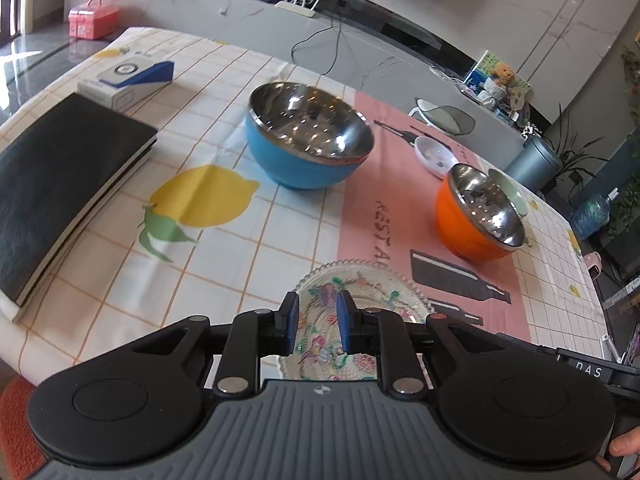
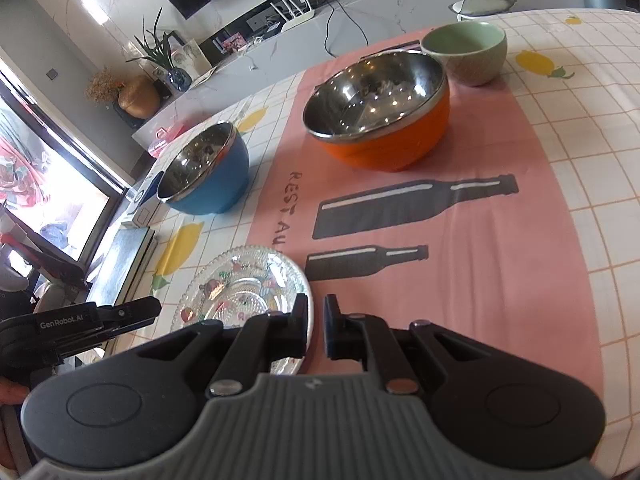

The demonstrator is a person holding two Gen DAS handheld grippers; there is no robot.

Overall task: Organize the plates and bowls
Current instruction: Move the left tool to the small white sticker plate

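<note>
A clear glass plate (image 1: pixel 360 292) with a floral pattern lies near the table's front edge; it also shows in the right wrist view (image 2: pixel 240 280). My left gripper (image 1: pixel 318 322) hovers over the plate with a narrow gap between its blue pads, holding nothing. My right gripper (image 2: pixel 316 326) is beside the plate's right rim, jaws slightly apart and empty. A blue steel-lined bowl (image 1: pixel 308 136) (image 2: pixel 204 172), an orange steel-lined bowl (image 1: pixel 478 212) (image 2: pixel 380 112), a green ceramic bowl (image 2: pixel 466 52) and a small white dish (image 1: pixel 434 154) stand farther back.
A pink placemat (image 2: pixel 460 240) with bottle prints lies on the checked tablecloth (image 1: pixel 240 240). A black book (image 1: pixel 60 184) and a white-and-blue box (image 1: pixel 128 78) sit at the left. The left gripper's body (image 2: pixel 80 324) shows at left in the right wrist view.
</note>
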